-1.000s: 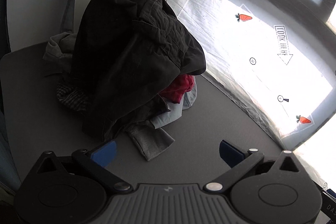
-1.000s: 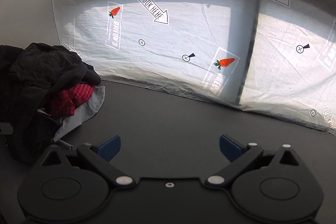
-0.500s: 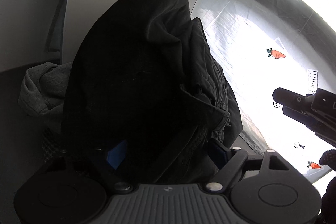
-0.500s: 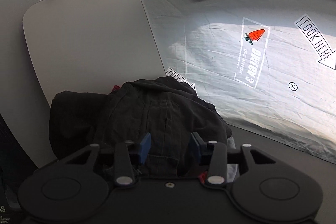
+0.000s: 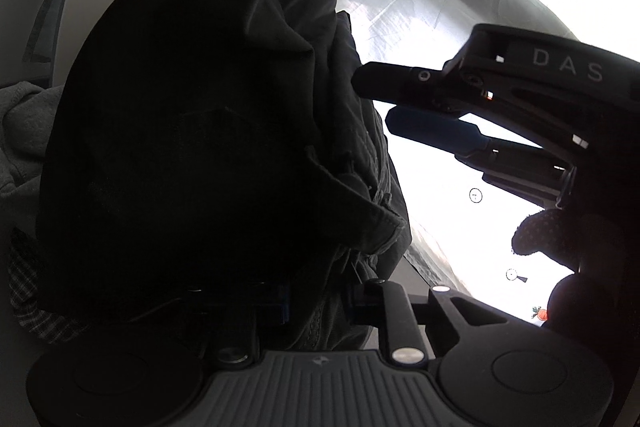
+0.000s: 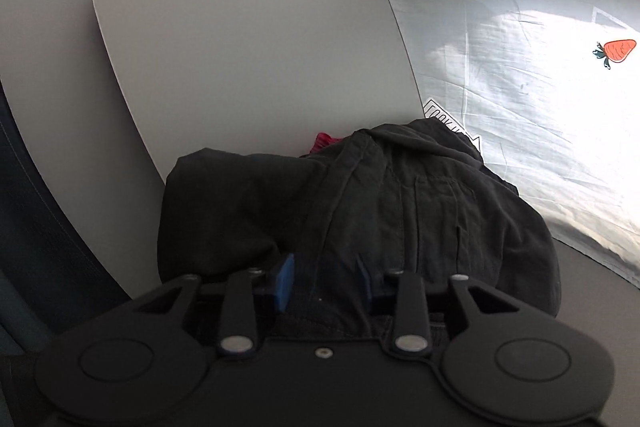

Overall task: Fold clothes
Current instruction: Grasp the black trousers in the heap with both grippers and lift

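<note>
The black crumpled fabric garment [image 5: 192, 131] tops the pile, dark against a heathered grey knit piece [image 5: 24, 131] and a black-and-grey small-check cloth [image 5: 28, 299]. A red fabric scrap [image 6: 324, 141] peeks behind it. The white wrinkled backdrop sheet [image 6: 540, 131] carries an orange, green-topped carrot print [image 6: 618, 51]. The flat desk [image 6: 592, 271] is dark grey.
</note>
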The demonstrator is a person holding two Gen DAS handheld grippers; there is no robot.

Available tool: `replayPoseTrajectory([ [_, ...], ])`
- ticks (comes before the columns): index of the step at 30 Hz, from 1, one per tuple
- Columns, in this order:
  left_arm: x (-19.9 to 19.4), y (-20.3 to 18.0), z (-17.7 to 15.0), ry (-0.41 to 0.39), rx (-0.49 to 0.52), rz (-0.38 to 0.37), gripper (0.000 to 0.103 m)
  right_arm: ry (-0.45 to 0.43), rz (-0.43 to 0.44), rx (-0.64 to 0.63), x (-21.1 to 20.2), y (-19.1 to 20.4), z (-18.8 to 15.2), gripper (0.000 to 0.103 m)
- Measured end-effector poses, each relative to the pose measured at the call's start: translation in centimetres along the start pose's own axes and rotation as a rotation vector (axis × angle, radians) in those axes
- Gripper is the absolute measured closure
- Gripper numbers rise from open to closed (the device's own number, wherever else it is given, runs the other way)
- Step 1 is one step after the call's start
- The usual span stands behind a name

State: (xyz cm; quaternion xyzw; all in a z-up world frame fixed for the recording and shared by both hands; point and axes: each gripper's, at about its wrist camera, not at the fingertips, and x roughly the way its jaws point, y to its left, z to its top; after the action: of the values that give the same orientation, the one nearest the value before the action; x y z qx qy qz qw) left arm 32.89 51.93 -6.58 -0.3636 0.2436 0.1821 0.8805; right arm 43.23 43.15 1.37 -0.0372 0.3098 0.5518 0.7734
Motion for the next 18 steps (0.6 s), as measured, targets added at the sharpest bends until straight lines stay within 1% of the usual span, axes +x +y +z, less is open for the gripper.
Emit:
replayPoseTrajectory([
  [1, 0.1, -0.2, 0.0, 0.004, 0.004, -0.002, 0.08, 0.017, -0.013, -0.012, 0.5, 0.1, 0.1, 0.06],
  [2, 0.3, -0.4, 0.0, 0.009, 0.006, -0.006, 0.08, 0.031, -0.039, -0.03, 0.9, 0.3, 0.1, 0.057],
  [3, 0.4, -0.6, 0.0, 0.014, 0.008, -0.011, 0.08, 0.038, -0.056, -0.042, 1.2, 0.3, 0.1, 0.05],
  [4, 0.6, -0.7, 0.0, 0.019, 0.009, -0.016, 0.08, 0.045, -0.065, -0.048, 1.4, 0.1, 0.1, 0.047],
  [5, 0.7, -0.9, 0.0, 0.023, 0.012, -0.019, 0.08, 0.05, -0.058, -0.042, 1.5, -0.2, 0.1, 0.047],
  [6, 0.8, -1.1, 0.0, 0.024, 0.016, -0.021, 0.08, 0.053, -0.04, -0.027, 1.4, -0.6, 0.1, 0.053],
  [7, 0.9, -1.3, 0.1, 0.023, 0.022, -0.022, 0.08, 0.056, -0.03, -0.013, 1.3, -1.0, 0.1, 0.065],
  [8, 0.9, -1.5, 0.1, 0.021, 0.031, -0.021, 0.08, 0.055, -0.035, -0.007, 1.1, -1.4, 0.1, 0.072],
  [9, 0.8, -1.8, 0.1, 0.017, 0.038, -0.02, 0.082, 0.046, -0.043, -0.006, 0.7, -1.7, 0.0, 0.081],
  [10, 0.7, -2.0, 0.1, 0.015, 0.046, -0.023, 0.084, 0.031, -0.048, 0.0, 0.2, -1.9, -0.2, 0.085],
  [11, 0.6, -2.4, 0.1, 0.013, 0.055, -0.027, 0.09, 0.015, -0.056, 0.013, -0.4, -2.1, -0.5, 0.087],
  [13, 0.2, -3.4, -0.1, 0.009, 0.07, -0.041, 0.094, -0.021, -0.079, 0.041, -1.8, -2.7, -0.9, 0.091],
  [16, -0.5, -6.3, -0.6, 0.014, 0.128, -0.071, 0.096, -0.087, -0.134, 0.079, -5.3, -3.9, -2.0, 0.093],
  [18, -1.1, -9.4, -1.5, 0.024, 0.189, -0.116, 0.097, -0.135, -0.179, 0.11, -8.3, -4.9, -3.0, 0.093],
])
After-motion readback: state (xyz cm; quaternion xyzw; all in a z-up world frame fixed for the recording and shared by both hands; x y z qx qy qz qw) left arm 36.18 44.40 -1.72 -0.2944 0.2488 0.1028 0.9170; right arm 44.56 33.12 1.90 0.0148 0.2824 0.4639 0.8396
